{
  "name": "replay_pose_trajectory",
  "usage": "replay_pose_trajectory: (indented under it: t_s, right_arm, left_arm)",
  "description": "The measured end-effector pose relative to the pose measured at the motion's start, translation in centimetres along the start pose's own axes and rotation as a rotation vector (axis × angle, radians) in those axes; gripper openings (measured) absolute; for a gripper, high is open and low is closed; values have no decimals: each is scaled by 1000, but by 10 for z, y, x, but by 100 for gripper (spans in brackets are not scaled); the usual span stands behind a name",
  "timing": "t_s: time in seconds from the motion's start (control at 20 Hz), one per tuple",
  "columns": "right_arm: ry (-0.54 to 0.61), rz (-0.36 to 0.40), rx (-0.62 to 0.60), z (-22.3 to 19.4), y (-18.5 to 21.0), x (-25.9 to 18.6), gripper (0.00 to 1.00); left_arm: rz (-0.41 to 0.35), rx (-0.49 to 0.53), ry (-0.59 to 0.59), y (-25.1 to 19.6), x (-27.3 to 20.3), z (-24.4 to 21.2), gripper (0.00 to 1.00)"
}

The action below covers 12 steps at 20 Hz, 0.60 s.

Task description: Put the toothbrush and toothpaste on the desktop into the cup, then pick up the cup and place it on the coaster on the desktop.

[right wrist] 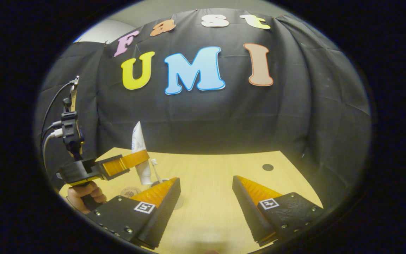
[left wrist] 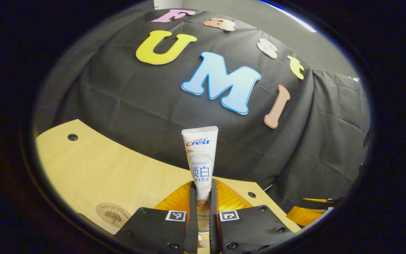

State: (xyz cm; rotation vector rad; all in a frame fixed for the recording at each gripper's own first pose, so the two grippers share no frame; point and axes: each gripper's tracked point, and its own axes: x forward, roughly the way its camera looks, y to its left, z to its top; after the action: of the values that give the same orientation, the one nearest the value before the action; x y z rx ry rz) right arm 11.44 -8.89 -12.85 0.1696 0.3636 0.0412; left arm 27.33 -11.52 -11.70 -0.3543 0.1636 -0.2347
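Now the left gripper [left wrist: 203, 197] clamps the toothpaste [left wrist: 200, 158] upright, cap end down, crimped end up.

Seen from the right gripper view, the tube hangs just above the cup [right wrist: 174, 197], whose body hides behind the right gripper's [right wrist: 206, 197] near finger; a toothbrush [right wrist: 156, 170] already stands there. Right gripper is spread wide, holding nothing, over bare desktop [right wrist: 210, 176]. The coaster [left wrist: 113, 214] lies near the desk's front edge.

My left hand-held gripper [left wrist: 203, 211] hides the toothpaste tube's [left wrist: 200, 158] lower end. In the right gripper view, my right hand-held gripper's finger [right wrist: 160, 197] covers most of the cup [right wrist: 166, 180], and the toothbrush [right wrist: 156, 170] shows just its tip.
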Motion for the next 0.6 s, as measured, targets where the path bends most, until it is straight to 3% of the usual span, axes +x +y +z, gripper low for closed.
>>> replay_pose_trajectory:
  t_s: [0.55,0.6]
  right_arm:
    - [27,16,14,-11,-3,-10,92]
    - [29,20,14,-11,-2,-9,92]
  left_arm:
    - [48,117,4,6,14,-45,20]
    - [54,125,10,8,13,-47,24]
